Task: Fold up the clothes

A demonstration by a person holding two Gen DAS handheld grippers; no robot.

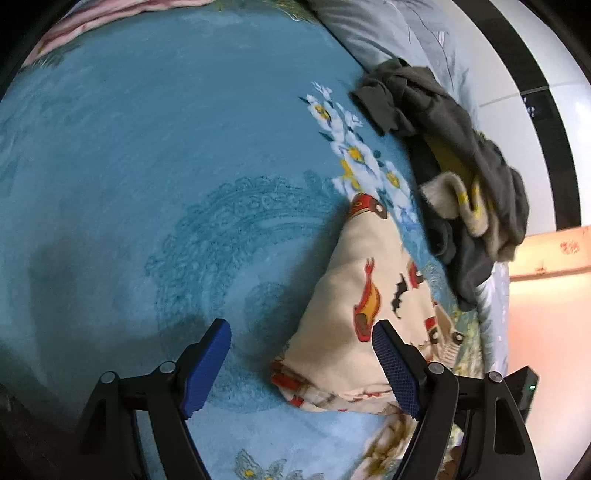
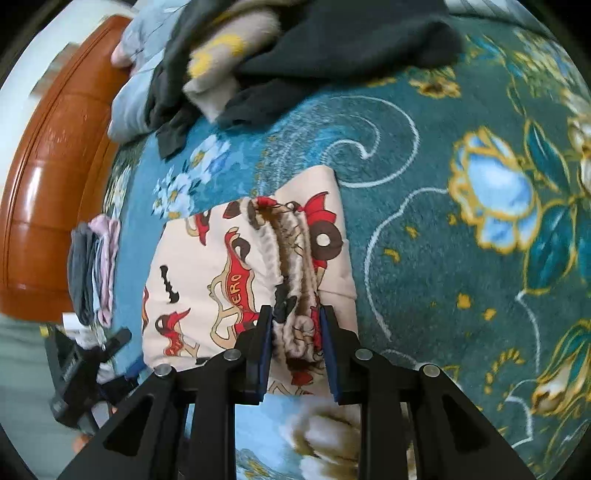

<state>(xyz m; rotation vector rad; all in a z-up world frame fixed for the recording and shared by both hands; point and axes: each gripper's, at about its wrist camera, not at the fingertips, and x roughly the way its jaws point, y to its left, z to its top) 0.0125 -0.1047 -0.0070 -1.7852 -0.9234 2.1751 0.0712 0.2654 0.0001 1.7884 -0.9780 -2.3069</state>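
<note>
A cream garment [image 2: 207, 266] printed with red cars lies folded on the teal flowered blanket [image 2: 424, 240]. My right gripper [image 2: 295, 314] is shut on its bunched elastic waistband [image 2: 291, 251], with both blue pads pressing the gathered cloth at the near edge. In the left wrist view the same cream garment [image 1: 362, 288] lies to the right. My left gripper [image 1: 301, 328] hangs open just above the blanket [image 1: 147, 147]. Its right fingertip [image 1: 384, 336] stands over the garment's near edge. Nothing is gripped between its pads.
A heap of dark grey clothes [image 1: 461, 147] with a beige and yellow piece lies past the garment, also visible as a dark heap [image 2: 332, 44]. A small folded stack [image 2: 96, 266] sits at the bed's left edge by the brown wooden board [image 2: 48, 166]. Grey bedding [image 1: 399, 33] lies beyond.
</note>
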